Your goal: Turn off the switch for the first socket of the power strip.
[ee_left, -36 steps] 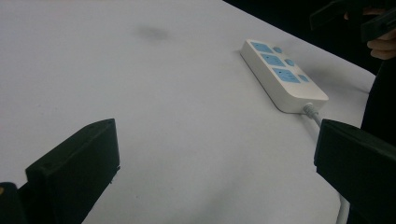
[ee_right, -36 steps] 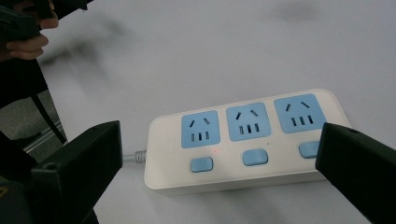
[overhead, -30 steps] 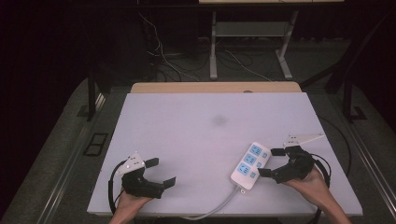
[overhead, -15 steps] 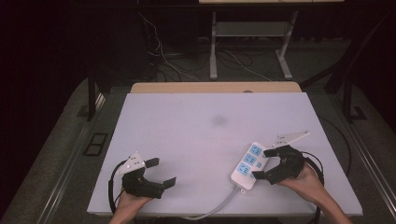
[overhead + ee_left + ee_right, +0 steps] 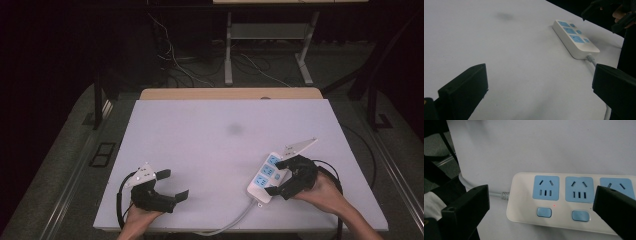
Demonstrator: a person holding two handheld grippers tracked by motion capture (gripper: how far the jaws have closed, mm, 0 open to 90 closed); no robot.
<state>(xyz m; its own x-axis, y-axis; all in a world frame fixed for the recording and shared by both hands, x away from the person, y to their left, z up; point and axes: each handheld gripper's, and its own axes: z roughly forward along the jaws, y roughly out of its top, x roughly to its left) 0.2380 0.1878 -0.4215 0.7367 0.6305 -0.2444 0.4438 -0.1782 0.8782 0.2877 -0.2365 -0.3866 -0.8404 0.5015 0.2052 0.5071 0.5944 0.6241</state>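
Presently we find the power strip [image 5: 268, 175] at four o'clock on the table [image 5: 210, 150], between the right gripper [image 5: 286, 177]'s parted jaws; left gripper [image 5: 172, 184] idle, jaws apart. Risk: the cord [image 5: 227, 223] snagging.

The power strip [image 5: 267, 174] is white with light blue socket panels and blue switches [image 5: 544, 212]; a tiny red dot glows beside one switch; its cord [image 5: 235, 218] is white; both grippers nearby are black; the table [image 5: 210, 135] is pale lavender-white.

The tabletop [image 5: 210, 150] lies bare across its middle and far side; the power strip [image 5: 266, 176] and its cable [image 5: 235, 220] block the near right, seemingly lying flat.
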